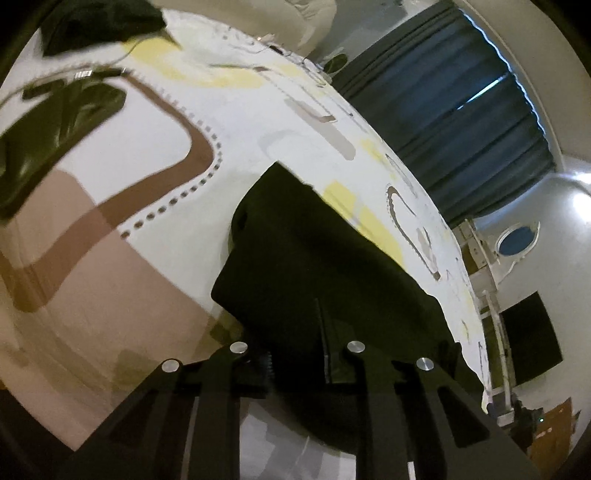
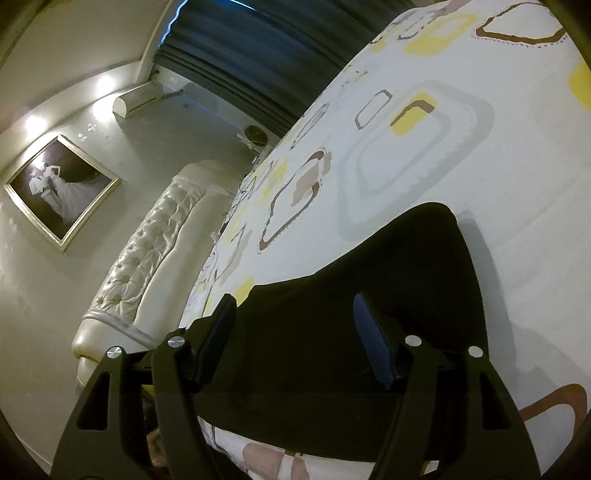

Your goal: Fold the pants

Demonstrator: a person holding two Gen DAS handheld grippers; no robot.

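Note:
The black pants (image 1: pixel 317 251) lie folded on a patterned bedsheet (image 1: pixel 159 155). In the left wrist view my left gripper (image 1: pixel 295 354) sits right over their near edge; its fingers are dark against the black cloth, so its state is unclear. In the right wrist view the pants (image 2: pixel 388 295) spread under my right gripper (image 2: pixel 295 332), which is open with both ribbed pads (image 2: pixel 369 332) apart above the cloth, holding nothing.
Other dark garments (image 1: pixel 62 122) lie on the bed at the left and at the top left (image 1: pixel 99 26). A padded cream headboard (image 2: pixel 159 251), a framed picture (image 2: pixel 62 192), dark curtains (image 1: pixel 443 103) and the bed's edge border the area.

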